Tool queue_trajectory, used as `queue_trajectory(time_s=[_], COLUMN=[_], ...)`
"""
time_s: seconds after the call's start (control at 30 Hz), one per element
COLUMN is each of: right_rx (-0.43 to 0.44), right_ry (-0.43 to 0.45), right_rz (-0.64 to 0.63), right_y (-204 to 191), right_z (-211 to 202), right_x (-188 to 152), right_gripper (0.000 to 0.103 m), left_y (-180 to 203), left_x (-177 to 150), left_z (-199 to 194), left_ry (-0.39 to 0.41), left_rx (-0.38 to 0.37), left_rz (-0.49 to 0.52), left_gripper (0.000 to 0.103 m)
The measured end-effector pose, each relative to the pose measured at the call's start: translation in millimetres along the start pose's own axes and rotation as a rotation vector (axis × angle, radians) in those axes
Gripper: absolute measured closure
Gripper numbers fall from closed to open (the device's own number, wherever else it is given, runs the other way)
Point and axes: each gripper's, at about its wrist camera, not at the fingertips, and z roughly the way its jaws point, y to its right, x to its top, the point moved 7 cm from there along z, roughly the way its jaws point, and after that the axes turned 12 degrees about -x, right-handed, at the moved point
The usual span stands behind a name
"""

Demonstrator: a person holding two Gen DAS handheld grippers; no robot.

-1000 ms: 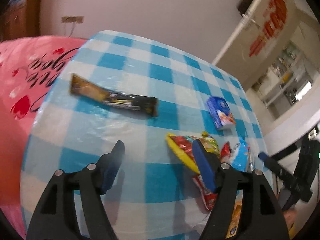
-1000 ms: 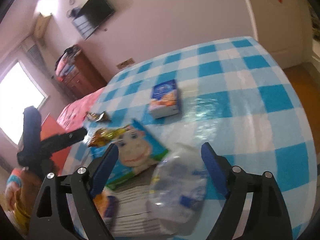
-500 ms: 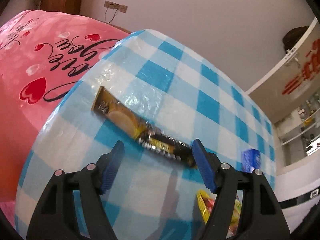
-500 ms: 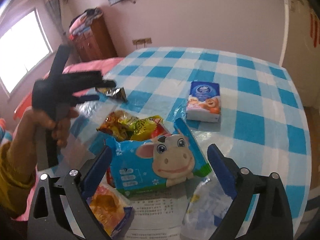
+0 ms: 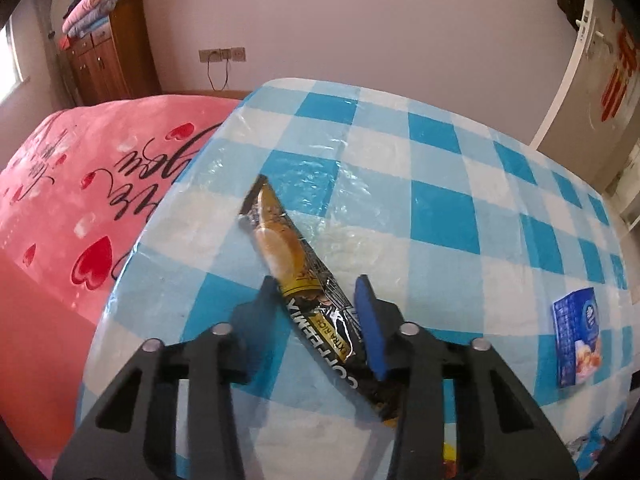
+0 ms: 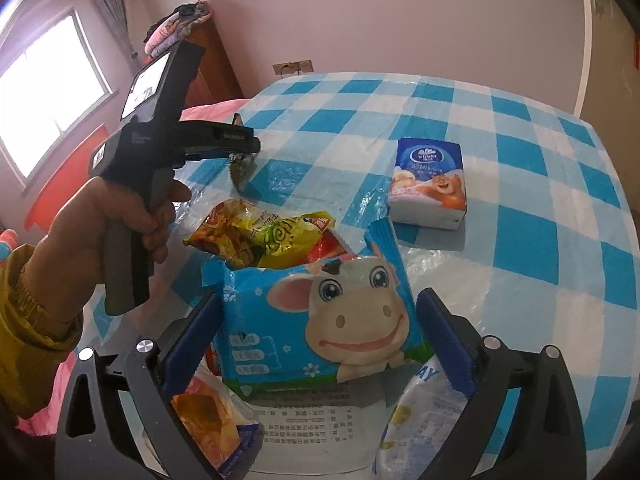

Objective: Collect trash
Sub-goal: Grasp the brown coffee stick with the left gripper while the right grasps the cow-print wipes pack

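Since the earlier frames the left claw (image 5: 318, 300) has swung away from the wrapper pile toward the table's bed-side edge, and its jaws have just been closing around the long gold-and-black foil coffee sachet (image 5: 308, 292). The sachet lies slantwise between the two fingers, its gold end stretching ahead toward the table edge and its black end running back under the blue-padded finger (image 5: 370, 328). The pads look to be touching or almost touching its sides, so I judge the grasp to be on or nearly complete. In the right wrist view the sachet seems pinched and lifted at one end.

The right claw (image 6: 318, 336) has dropped lower over the pile, and its jaws have just been opening. They stand wide on either side of the blue plastic cow-print wrapper (image 6: 320, 320) without pressing it. That wrapper looks like the next piece to collect.

Both pieces lie on the blue-and-white checked tablecloth (image 5: 440, 184).
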Motion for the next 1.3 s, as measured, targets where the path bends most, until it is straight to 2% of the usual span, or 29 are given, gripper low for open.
queue_trajectory(time_s=[0.1, 0.2, 0.63, 0.77, 0.83, 0.9, 0.93, 1.3], right_rx=[0.013, 0.019, 0.031, 0.0, -0.008, -0.013, -0.014, -0.072], right_ry=[-0.01, -0.013, 0.001, 0.021, 0.024, 0.034, 0.037, 0.064], right_rz=[0.015, 0.023, 0.028, 0.011, 0.008, 0.001, 0.002, -0.001], right_y=[0.9, 0.5, 0.1, -2.0, -3.7, -5.6, -6.4, -9.0], right_z=[2.1, 2.9, 7.4, 8.7, 8.3, 5.9, 4.6, -5.3], right_x=[-2.5, -3.9, -5.0, -5.7, -5.8, -5.6, -5.7, -7.3], right_gripper=[0.006, 0.006, 0.006, 0.006, 0.008, 0.019, 0.021, 0.026], left_y=[-2.6, -6.7, -4.1, -2.1, -2.6, -2.4, -2.0, -1.5], left_x=[-2.3, -5.4, -35.1, -46.8, -52.3, -59.6, -63.1, -93.6], left_z=[-3.9, -8.6, -37.5, -53.8, -61.2, -69.1, -72.7, -104.0], left_ry=[0.009, 0.006, 0.006, 0.011, 0.011, 0.006, 0.005, 0.0], left_rx=[-0.016, -0.054, -0.201, -0.24, -0.253, -0.268, -0.272, -0.32], left_rz=[-0.001, -0.02, -0.038, -0.029, -0.024, -0.015, -0.01, 0.024], left_gripper=[0.073, 0.075, 0.077, 0.077, 0.077, 0.077, 0.077, 0.076])
